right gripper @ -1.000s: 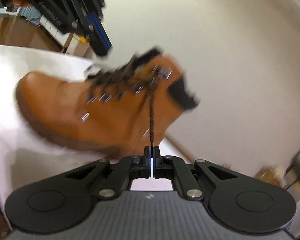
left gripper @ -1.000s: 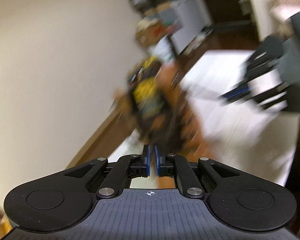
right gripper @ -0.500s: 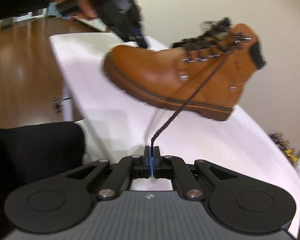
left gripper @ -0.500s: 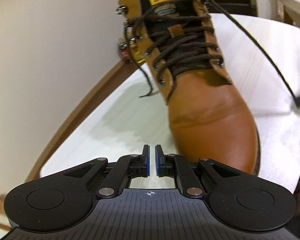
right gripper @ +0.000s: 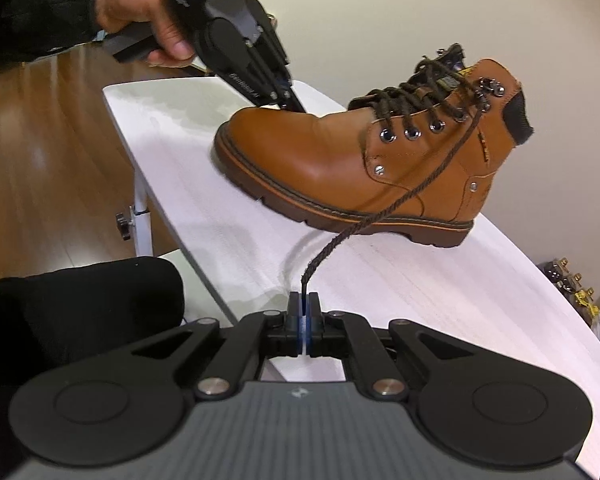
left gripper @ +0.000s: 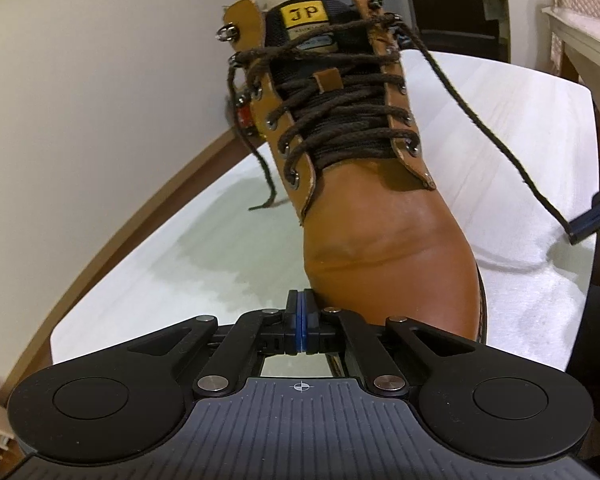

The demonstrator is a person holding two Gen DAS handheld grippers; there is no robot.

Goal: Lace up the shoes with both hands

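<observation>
Boot point(right gripper: 352, 160): tan leather, stood upright on the white counter point(right gripper: 460, 300), toe towards the left tongs.
Left tongs point(left gripper: 302, 312): pressed together, nothing between them, just beside the toe cap.
Right tongs point(right gripper: 303, 312): pinching the tip of the dark lace point(right gripper: 412, 188), which ran taut up to the upper hooks.
Other lace end point(left gripper: 264, 168): lay loose on the counter beside the boot.

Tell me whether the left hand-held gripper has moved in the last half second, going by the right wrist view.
Yes. The left hand-held gripper has come down toward the boot; its tip now sits at the toe, lower against the white table.
</observation>
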